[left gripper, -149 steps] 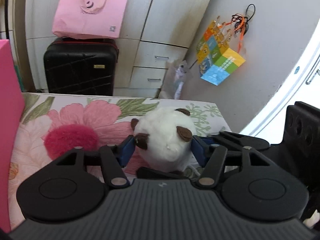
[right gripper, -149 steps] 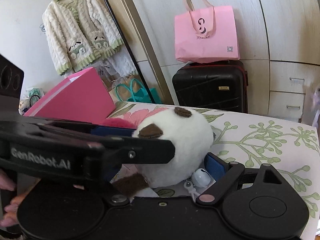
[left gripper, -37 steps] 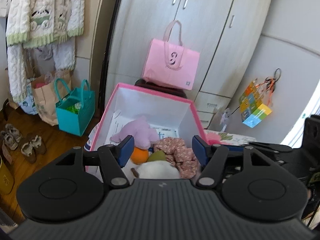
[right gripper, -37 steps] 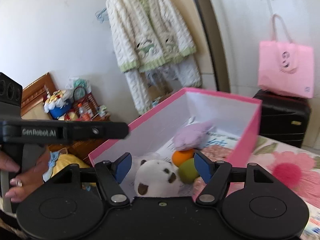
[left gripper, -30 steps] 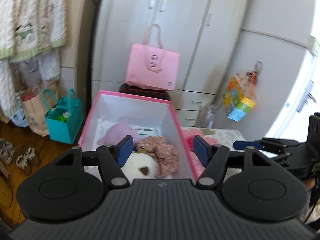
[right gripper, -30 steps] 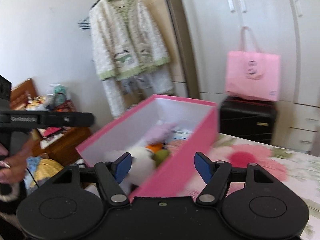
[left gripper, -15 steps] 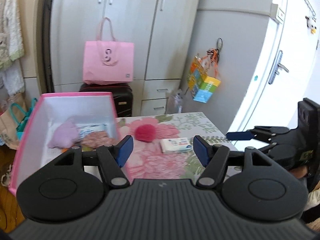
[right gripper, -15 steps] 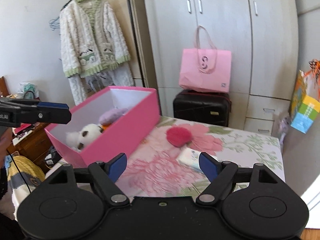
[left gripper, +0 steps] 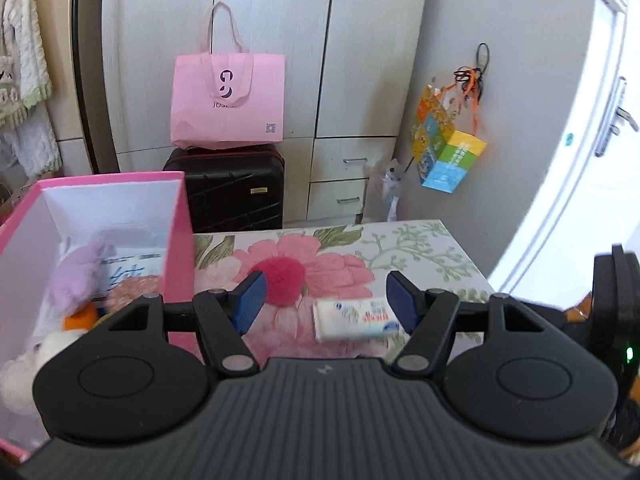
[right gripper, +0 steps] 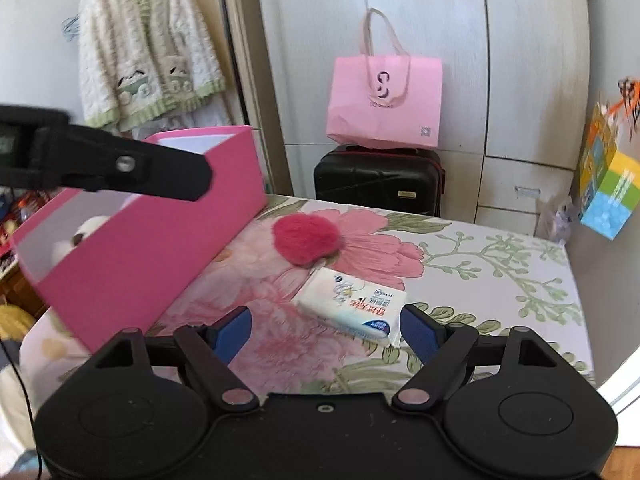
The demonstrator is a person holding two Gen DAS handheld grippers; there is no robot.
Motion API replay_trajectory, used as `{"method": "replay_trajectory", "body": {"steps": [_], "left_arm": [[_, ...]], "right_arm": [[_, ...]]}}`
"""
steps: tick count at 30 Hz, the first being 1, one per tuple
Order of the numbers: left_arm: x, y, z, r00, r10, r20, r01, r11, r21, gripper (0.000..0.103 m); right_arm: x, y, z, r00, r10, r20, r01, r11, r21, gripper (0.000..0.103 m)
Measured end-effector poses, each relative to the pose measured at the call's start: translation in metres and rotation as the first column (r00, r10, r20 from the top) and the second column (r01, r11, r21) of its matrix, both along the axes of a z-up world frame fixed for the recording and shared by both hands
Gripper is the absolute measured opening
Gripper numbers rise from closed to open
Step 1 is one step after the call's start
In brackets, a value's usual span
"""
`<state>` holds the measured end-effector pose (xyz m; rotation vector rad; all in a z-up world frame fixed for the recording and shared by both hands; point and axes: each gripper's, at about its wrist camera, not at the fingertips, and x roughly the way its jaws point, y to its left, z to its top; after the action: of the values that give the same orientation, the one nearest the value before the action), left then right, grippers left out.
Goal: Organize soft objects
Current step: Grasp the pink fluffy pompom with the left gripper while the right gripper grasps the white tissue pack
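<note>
Fuzzy red pompom point(right gripper: 306, 237) beside tissue pack point(right gripper: 352, 307) (flat) – both outside pink box point(right gripper: 152, 236)

left gripper point(left gripper: 322, 302): five seconds ago clamped on the white plush with the right gripper; now jaws apart, nothing between them, swung from over the pink box to above the table
right gripper point(right gripper: 326, 332): let go of the plush too; jaws wider than a second ago, nothing between the pads, now low over the tissue pack point(right gripper: 352, 306)
white plush point(right gripper: 78, 238): off the table point(right gripper: 500, 264), now lying inside the pink box point(right gripper: 160, 236) at its near end
pink pompom point(left gripper: 282, 280): no longer half hidden behind the plush, fully in view
tissue pack: one second ago out of both views, now just ahead of both grippers
</note>
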<state>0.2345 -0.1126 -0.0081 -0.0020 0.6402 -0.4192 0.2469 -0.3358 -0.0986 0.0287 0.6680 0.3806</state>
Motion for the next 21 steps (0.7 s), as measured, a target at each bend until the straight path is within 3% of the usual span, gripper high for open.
{"method": "replay_trajectory", "body": {"steps": [12, 21], "left_arm": [[0.072, -0.029, -0.060, 0.978, 0.177, -0.108, -0.177, 0.984, 0.002, 0.064], [0.092, -0.033, -0.082, 0.961, 0.269, -0.071, -0.267, 0.963, 0.041, 0.065]], "right_arm": [[0.052, -0.001, -0.027, 0.994, 0.101, -0.031, -0.103, 0.992, -0.073, 0.090], [0.064, -0.003, -0.039, 0.979, 0.200, -0.036, -0.202, 0.977, -0.062, 0.091]]}}
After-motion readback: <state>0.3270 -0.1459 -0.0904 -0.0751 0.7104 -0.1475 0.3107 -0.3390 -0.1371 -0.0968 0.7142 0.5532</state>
